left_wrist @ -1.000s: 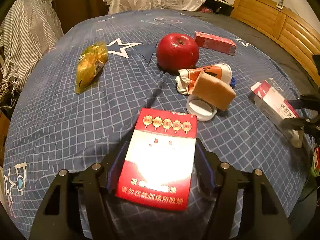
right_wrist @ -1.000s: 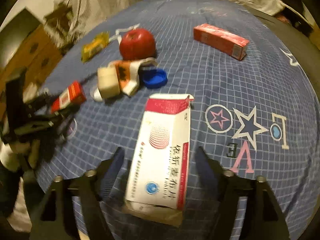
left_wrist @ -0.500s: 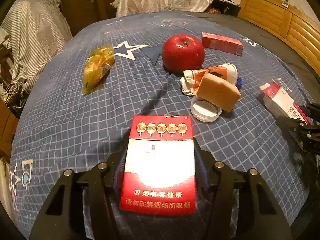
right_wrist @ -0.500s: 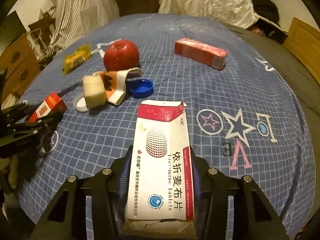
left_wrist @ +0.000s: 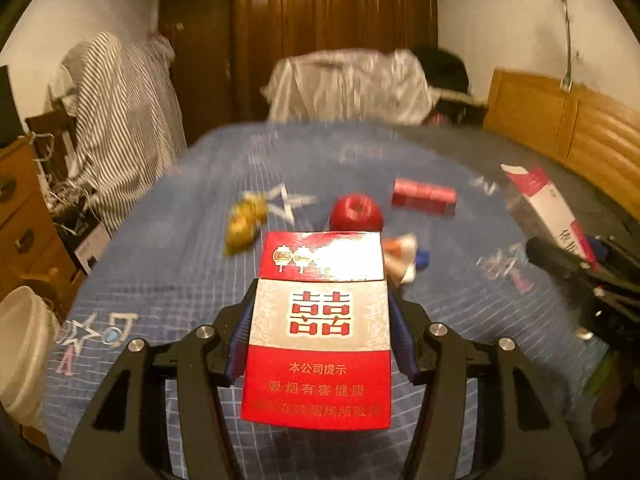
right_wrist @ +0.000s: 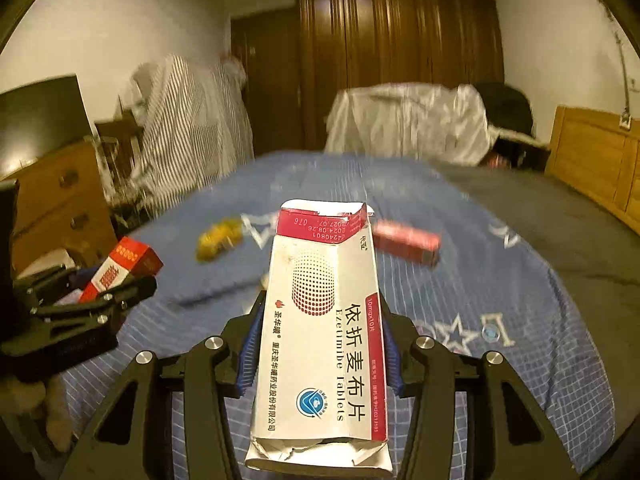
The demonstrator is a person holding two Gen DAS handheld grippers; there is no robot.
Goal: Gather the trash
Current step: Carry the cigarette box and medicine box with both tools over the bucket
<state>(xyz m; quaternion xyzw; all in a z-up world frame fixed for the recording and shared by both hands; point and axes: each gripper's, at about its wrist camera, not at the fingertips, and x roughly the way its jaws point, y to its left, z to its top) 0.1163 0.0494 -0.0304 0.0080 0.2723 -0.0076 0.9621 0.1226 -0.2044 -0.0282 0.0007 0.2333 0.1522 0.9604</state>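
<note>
Holding two pieces of trash clear of the bed (left_wrist: 192,280), I judged the collecting only partly done. My left gripper (left_wrist: 318,344) had its jaws clamped on the sides of a red cigarette pack (left_wrist: 318,332), and my right gripper (right_wrist: 320,352) had its jaws clamped on a torn white tablet box (right_wrist: 324,340); both pairs of jaws had just closed onto these.

Left lying on the blue checked cover were a yellow wrapper (left_wrist: 244,222), a red apple (left_wrist: 356,212), a long red box (left_wrist: 424,196), a crumpled orange-and-white wrapper (left_wrist: 400,254) and a blue cap (left_wrist: 422,258) just beside it.

At the bed's left edge I saw part of a pale bucket (left_wrist: 20,348), possibly the bin; its inside was out of view, so I could not tell its contents.
</note>
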